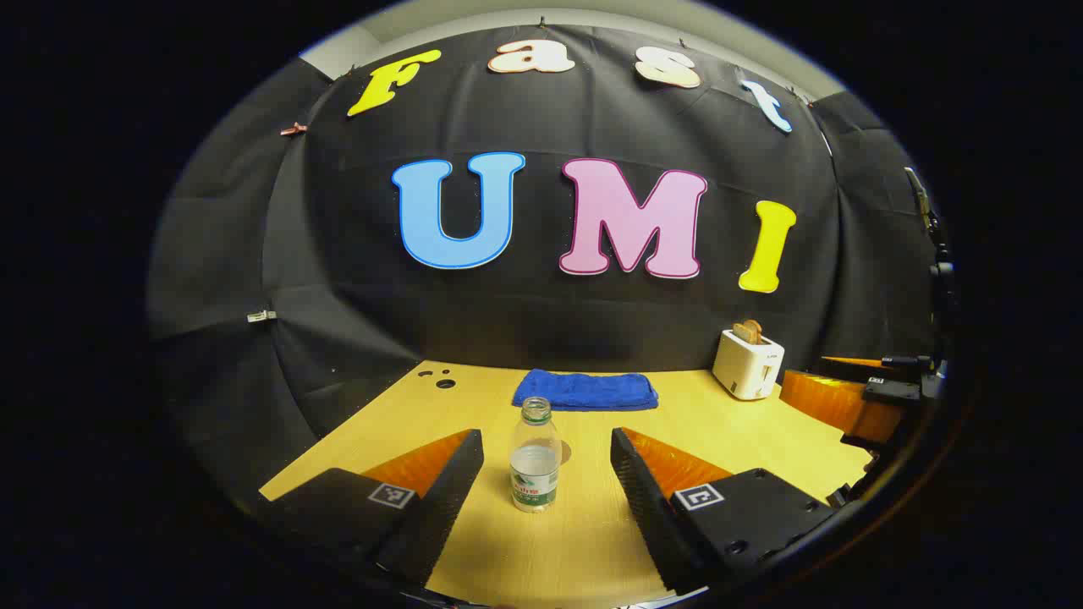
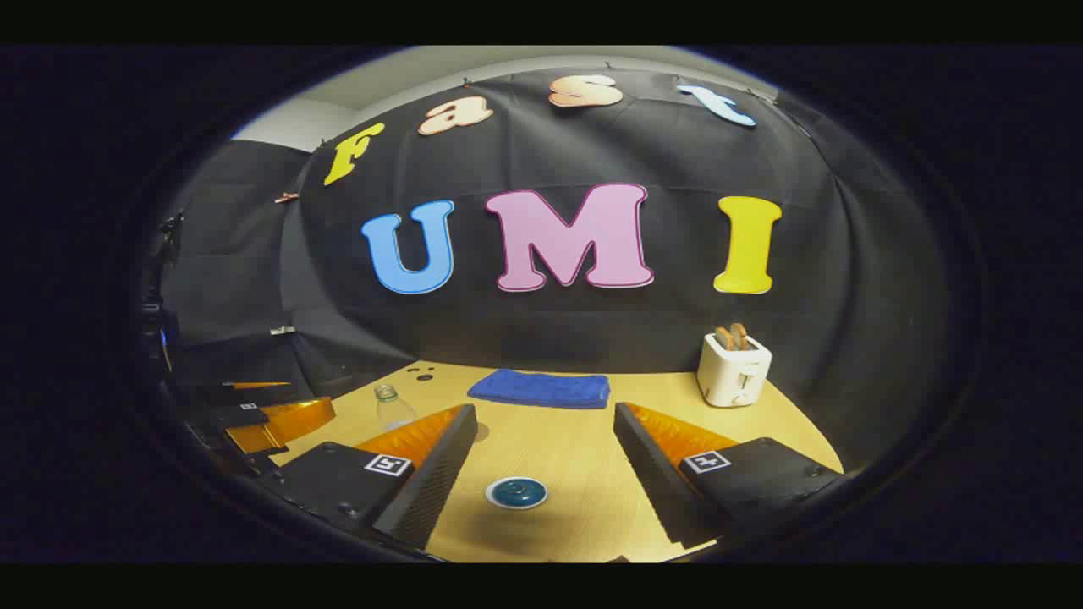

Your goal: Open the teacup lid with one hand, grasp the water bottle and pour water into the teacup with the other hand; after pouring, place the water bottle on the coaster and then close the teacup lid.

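We're seeing the left gripper (image 1: 547,461) hanging spread wide, the uncapped water bottle (image 1: 535,458) standing on the table (image 1: 584,541) between its fingers, untouched. The right gripper (image 2: 546,461) is gaping too, facing what's probably the teacup lid (image 2: 516,492).

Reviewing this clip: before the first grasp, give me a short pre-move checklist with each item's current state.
1. Left claw open: ok, its jaws stand wide apart.
2. Water bottle lined up between the left claw's jaws: ok, upright, uncapped, untouched on the table.
3. Right claw open: ok, jaws wide apart.
4. Teacup lid centred ahead of the right claw: ok, a round dark-blue lid between the jaws, not yet touched.
5. Coaster free for the bottle: cannot tell; a small round disc shows behind the bottle, partly hidden.
6. Blue towel and toaster out of the path: ok, both at the far edge.
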{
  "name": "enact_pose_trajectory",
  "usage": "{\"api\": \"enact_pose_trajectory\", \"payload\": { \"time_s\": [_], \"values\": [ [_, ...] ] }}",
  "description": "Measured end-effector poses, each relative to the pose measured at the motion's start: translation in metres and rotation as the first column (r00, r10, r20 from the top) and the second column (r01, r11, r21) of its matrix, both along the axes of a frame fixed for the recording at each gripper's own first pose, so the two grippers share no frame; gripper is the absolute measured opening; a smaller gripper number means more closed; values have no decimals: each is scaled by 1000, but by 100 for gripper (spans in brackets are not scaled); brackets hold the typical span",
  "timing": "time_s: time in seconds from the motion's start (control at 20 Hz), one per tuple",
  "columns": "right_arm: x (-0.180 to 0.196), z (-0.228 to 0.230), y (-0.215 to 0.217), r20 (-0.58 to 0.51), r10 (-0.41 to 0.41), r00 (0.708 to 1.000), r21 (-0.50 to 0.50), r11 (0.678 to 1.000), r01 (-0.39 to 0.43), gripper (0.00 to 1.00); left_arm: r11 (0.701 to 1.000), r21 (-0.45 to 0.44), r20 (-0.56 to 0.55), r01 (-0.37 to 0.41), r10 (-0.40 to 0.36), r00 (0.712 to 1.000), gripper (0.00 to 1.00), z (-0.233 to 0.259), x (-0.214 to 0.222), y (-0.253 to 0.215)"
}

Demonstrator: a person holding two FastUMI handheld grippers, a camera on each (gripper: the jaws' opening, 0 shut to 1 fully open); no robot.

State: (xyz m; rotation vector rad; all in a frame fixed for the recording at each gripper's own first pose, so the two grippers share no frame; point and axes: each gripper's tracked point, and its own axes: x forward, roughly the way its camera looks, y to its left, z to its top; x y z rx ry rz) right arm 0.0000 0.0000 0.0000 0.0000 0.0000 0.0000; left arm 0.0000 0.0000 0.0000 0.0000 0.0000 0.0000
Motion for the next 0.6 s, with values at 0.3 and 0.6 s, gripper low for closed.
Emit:
{"api": "enact_pose_trajectory", "payload": {
  "time_s": [0.3,0.6],
  "values": [
    [8,-18,19,-45,40,998,-6,999,-41,100,1000,6,-10,0,0,1000,96,-8,11,6],
    [9,-38,26,-92,57,994,-11,998,-58,100,1000,4,-24,12,-12,1000,95,-18,6,7]
  ]
}}
